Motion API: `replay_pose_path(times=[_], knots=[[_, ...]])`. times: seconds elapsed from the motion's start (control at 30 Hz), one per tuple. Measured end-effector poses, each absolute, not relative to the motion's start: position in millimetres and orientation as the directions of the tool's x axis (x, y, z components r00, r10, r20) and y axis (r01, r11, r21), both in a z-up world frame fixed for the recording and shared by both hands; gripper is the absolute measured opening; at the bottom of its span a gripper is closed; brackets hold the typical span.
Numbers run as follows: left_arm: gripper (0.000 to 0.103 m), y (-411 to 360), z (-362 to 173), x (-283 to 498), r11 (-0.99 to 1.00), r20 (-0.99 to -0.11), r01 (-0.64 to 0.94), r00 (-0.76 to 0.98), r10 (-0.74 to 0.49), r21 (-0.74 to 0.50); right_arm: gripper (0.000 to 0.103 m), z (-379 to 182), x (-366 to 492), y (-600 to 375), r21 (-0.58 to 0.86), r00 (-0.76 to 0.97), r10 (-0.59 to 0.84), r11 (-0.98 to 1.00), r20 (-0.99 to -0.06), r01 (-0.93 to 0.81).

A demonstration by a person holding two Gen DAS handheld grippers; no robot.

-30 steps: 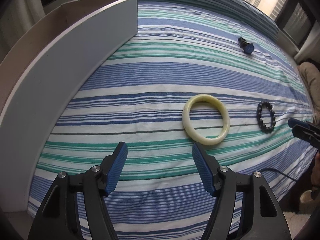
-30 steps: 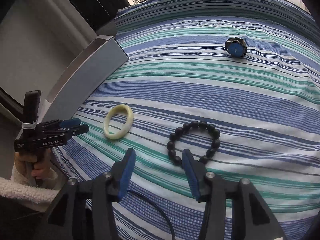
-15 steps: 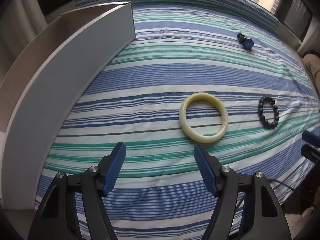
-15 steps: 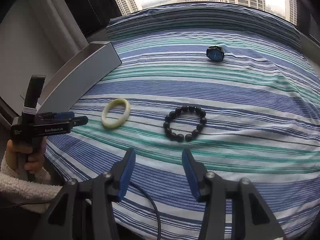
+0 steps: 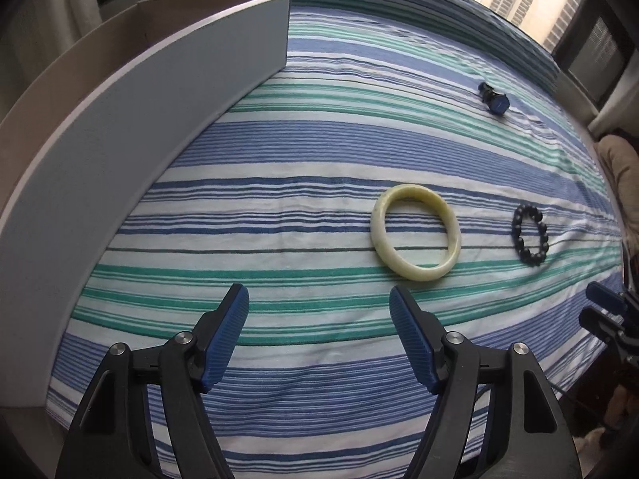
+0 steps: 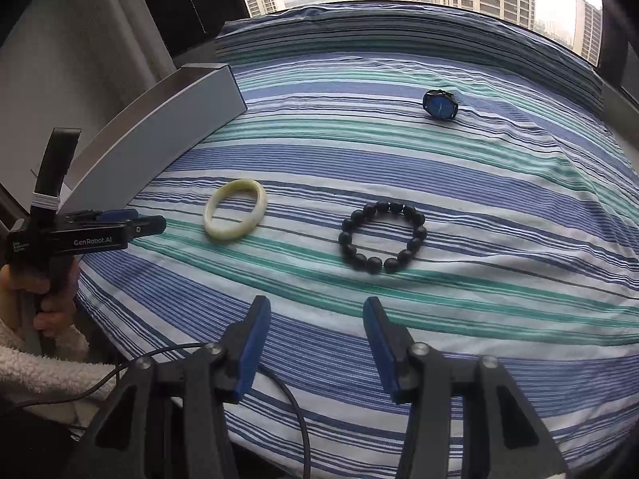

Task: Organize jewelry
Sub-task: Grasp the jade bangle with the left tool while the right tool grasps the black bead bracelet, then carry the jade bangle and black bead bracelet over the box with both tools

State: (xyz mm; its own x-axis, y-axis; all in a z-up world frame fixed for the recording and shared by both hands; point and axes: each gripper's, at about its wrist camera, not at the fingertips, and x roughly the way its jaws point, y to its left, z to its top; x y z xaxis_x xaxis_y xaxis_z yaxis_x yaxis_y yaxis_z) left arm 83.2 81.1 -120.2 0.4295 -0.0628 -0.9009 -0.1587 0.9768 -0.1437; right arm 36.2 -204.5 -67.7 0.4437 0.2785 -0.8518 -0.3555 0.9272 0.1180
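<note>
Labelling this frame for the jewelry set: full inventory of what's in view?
pale green stone bangle: 1, cream-green, flat on the bedspread, nearest the left gripper
black round-bead bracelet: 1, black, flat, ahead of the right gripper
blue-faced wristwatch: 1, blue dial, dark band, far side of the bed
long grey open box: 1, grey outside, brown inside, along the bed's left edge
striped bedspread: 1, blue, green, white
cable: 1, black, under the right gripper
left gripper: blue pads, open, empty
right gripper: blue pads, open, empty
hand: 1, fleecy white sleeve, holding the left gripper
</note>
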Motion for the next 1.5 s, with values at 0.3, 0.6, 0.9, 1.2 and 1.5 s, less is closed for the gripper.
replay_pose_path(times=[0.3, 0.6, 0.9, 1.2, 1.5], knots=[[0.034, 32, -146, 135, 0.994, -0.908, -0.089, 0.418, -0.019, -0.061, 0.049, -74, 49, -235, 0.151, 0.475, 0.25, 0.96, -0.844, -0.238], [0.008, 33, -144, 126, 0.994, -0.903, -0.065, 0.426, -0.057, -0.094, 0.049, -103, 105, -255, 0.146, 0.473, 0.195, 0.98, -0.859, -0.139], [0.008, 47, -135, 111, 0.987, -0.899, -0.078, 0.427, -0.094, -0.14, 0.012, -121, 123, -231, 0.037, 0.463, 0.107, 0.987, -0.88, -0.16], [0.008, 89, -50, 80, 0.977, -0.844, -0.074, 0.519, -0.134, -0.2, 0.012, -20, 102, -205, 0.109, 0.563, 0.274, 0.945, -0.78, -0.308], [0.008, 209, 26, 27, 0.934, -0.796, -0.308, 0.604, 0.047, -0.179, 0.012, 70, 113, -84, 0.132, 0.524, 0.531, 0.775, -0.666, -0.618]])
